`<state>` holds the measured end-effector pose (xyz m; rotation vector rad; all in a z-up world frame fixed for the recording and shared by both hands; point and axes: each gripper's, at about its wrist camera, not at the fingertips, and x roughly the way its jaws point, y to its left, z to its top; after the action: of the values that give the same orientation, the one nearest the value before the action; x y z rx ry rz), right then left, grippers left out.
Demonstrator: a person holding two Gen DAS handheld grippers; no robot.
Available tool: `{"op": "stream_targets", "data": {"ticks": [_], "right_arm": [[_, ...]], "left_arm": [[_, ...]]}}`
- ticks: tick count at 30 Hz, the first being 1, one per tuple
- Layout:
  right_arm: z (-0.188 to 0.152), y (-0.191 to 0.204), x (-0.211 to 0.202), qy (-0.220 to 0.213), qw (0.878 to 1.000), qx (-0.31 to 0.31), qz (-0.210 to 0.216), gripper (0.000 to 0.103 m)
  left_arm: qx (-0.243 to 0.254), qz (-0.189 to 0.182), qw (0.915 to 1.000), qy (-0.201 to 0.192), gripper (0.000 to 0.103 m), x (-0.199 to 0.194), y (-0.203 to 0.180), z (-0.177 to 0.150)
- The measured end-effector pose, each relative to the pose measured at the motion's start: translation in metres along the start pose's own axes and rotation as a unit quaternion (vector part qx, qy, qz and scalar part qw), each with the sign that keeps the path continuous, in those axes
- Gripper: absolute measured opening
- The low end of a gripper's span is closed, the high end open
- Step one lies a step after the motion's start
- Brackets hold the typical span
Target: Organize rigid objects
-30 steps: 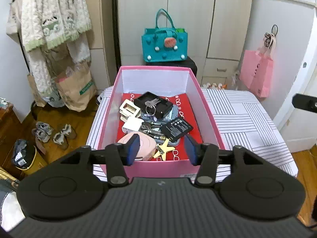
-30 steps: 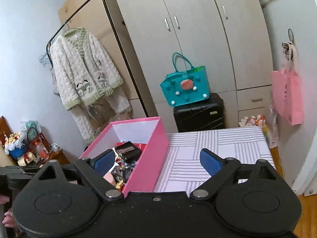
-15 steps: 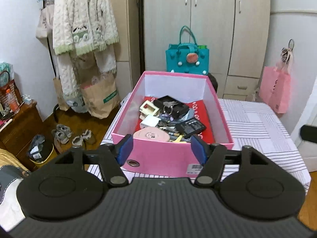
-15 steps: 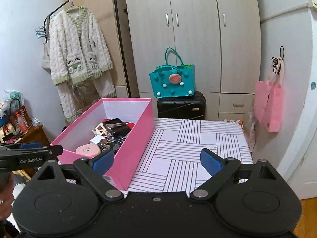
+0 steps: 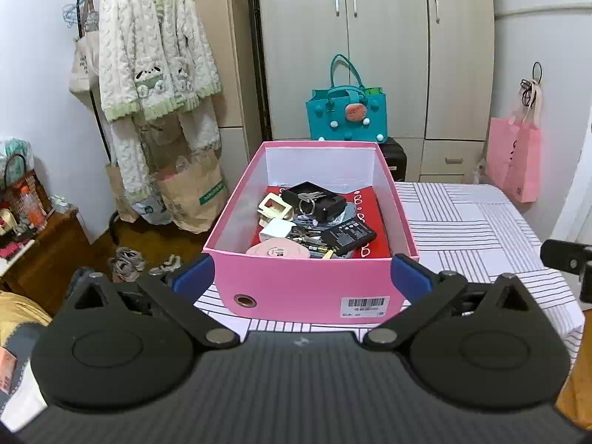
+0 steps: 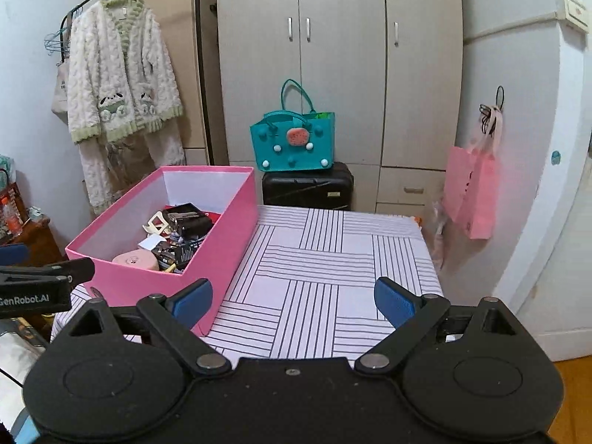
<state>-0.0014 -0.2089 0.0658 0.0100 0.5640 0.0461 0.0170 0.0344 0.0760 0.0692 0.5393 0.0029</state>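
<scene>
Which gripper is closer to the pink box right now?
Left. The left gripper faces the pink box's near end wall, jaws just opened wide and empty. The right gripper, open, sits off the box's near right corner over the striped tablecloth.

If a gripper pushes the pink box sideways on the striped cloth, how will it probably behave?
The pink box looks like thin card with straight, flat walls, so it would probably slide as one stiff piece rather than tip, being low and wide. The loose keys and black battery inside may shift and rattle. The striped cloth might wrinkle and drag under it.
</scene>
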Motion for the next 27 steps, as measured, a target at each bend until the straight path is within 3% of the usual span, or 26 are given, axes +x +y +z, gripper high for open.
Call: {"op": "stream_targets", "data": {"ticks": [27], "right_arm": [[-0.0076, -0.0070, 0.0052, 0.001, 1.000, 0.013, -0.017, 0.101]], "left_arm": [[-0.012, -0.003, 0.9989, 0.045, 0.103, 0.0036, -0.0030, -0.0078]]}}
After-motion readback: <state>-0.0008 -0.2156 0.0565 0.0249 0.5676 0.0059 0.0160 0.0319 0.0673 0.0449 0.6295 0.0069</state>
